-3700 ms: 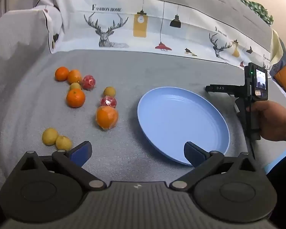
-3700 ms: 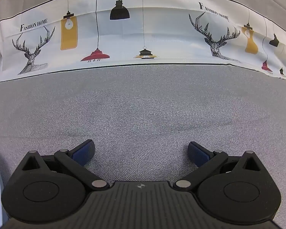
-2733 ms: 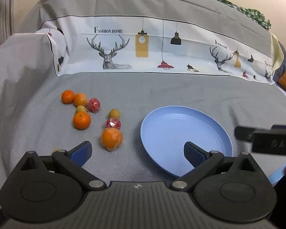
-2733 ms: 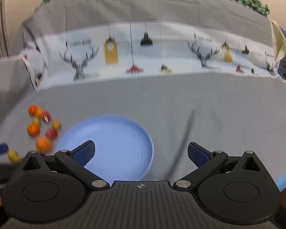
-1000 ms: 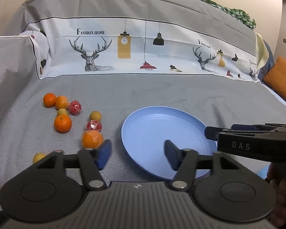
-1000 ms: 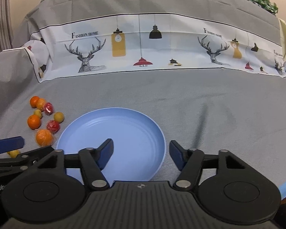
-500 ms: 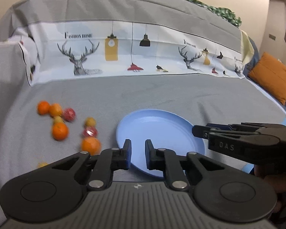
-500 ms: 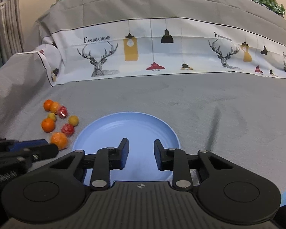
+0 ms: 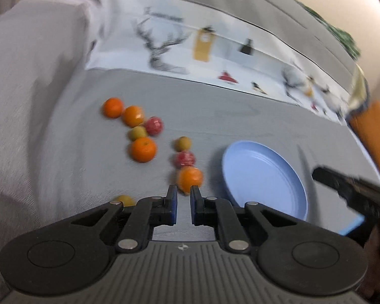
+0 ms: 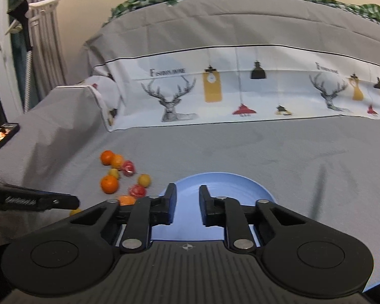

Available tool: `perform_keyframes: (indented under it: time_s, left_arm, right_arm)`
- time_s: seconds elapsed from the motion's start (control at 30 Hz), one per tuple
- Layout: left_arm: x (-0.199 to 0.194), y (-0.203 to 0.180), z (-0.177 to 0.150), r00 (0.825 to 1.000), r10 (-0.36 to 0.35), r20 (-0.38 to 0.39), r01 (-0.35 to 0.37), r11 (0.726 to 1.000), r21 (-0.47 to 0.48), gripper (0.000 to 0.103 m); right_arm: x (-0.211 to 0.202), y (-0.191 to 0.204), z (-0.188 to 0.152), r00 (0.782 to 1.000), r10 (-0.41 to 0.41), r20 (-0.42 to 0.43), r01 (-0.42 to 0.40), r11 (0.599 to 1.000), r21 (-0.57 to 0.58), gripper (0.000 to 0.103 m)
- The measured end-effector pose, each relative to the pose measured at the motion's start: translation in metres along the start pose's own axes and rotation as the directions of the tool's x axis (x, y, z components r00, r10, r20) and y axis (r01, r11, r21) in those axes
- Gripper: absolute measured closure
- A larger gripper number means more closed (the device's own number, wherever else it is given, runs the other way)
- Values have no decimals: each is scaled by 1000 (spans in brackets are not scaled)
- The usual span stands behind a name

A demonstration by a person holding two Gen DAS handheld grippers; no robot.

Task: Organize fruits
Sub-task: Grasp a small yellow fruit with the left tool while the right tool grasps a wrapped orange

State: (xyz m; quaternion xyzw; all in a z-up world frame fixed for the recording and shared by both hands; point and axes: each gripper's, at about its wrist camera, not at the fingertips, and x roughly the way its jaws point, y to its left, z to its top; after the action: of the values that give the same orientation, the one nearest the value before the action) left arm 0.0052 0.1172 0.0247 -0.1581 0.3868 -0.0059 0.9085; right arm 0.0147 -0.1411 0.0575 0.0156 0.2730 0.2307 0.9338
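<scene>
While peering down the left wrist view, found the left tongs (image 9: 181, 192) clenched tight on nothing, an orange (image 9: 190, 179) showing just beyond the tips. Spotted the other fruits (image 9: 143, 149) strewn to the left on the grey cover (image 9: 240, 116), none on the blue plate (image 9: 263, 177) at right. Blurred, all of it. Over in the right wrist view, caught the right tongs (image 10: 187, 190) clenched and empty too, hanging over the plate's near side, with the fruits off to the left, beside the plate.
</scene>
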Motion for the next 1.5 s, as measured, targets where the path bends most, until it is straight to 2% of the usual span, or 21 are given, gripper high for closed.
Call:
perform_keyframes:
  time_s: [0.17, 0.3, 0.4, 0.57, 0.77, 0.83, 0.9, 1.07, 1.17, 1.23, 1.33, 1.37, 1.4, 1.5]
  left_arm:
    - [12, 18, 9, 997, -18, -78, 11, 996, -93, 92]
    - [22, 34, 9, 991, -1, -133, -25, 982, -187, 92]
    - [32, 42, 10, 983, 0, -181, -42, 972, -230, 91]
    - [40, 55, 8, 975, -8, -220, -58, 954, -295, 91]
    - [44, 51, 10, 973, -2, -229, -64, 957, -281, 90]
    - [45, 50, 10, 974, -1, -229, -64, 959, -277, 90]
    - [46, 50, 10, 974, -3, -226, -62, 958, -281, 90]
    - [46, 53, 10, 975, -10, -220, -59, 952, -301, 89]
    - [46, 53, 11, 977, -17, -210, -49, 952, -303, 82]
    - [47, 51, 11, 976, -6, -216, -58, 955, -290, 70]
    - [52, 51, 11, 972, 1, -236, -71, 955, -288, 69]
    - [53, 51, 12, 972, 2, -236, -72, 954, -290, 69]
    - [53, 52, 12, 971, 2, -238, -74, 954, -291, 69]
    - [56, 50, 13, 969, 9, -248, -80, 957, -280, 72]
  right_arm:
    - [8, 11, -3, 999, 48, -14, -48, 999, -24, 85]
    - [17, 13, -6, 997, 68, -45, -69, 997, -28, 85]
    - [21, 14, -7, 995, 78, -55, -79, 996, -29, 84]
    - [33, 19, -8, 991, 102, -84, -106, 994, -40, 84]
    - [59, 36, -4, 984, 137, -115, -148, 984, -98, 82]
    - [70, 45, -3, 981, 149, -124, -164, 978, -127, 75]
    - [83, 55, -3, 978, 156, -140, -178, 970, -164, 62]
    - [109, 80, -7, 976, 153, -156, -192, 943, -271, 51]
    - [126, 90, -11, 977, 128, -170, -178, 929, -324, 51]
    - [136, 95, -13, 976, 111, -185, -170, 923, -345, 51]
    - [149, 100, -19, 974, 92, -209, -166, 912, -374, 51]
    - [152, 101, -21, 972, 91, -219, -171, 910, -378, 55]
    - [154, 102, -22, 971, 89, -221, -170, 909, -381, 63]
    - [152, 100, -21, 971, 100, -215, -177, 910, -374, 64]
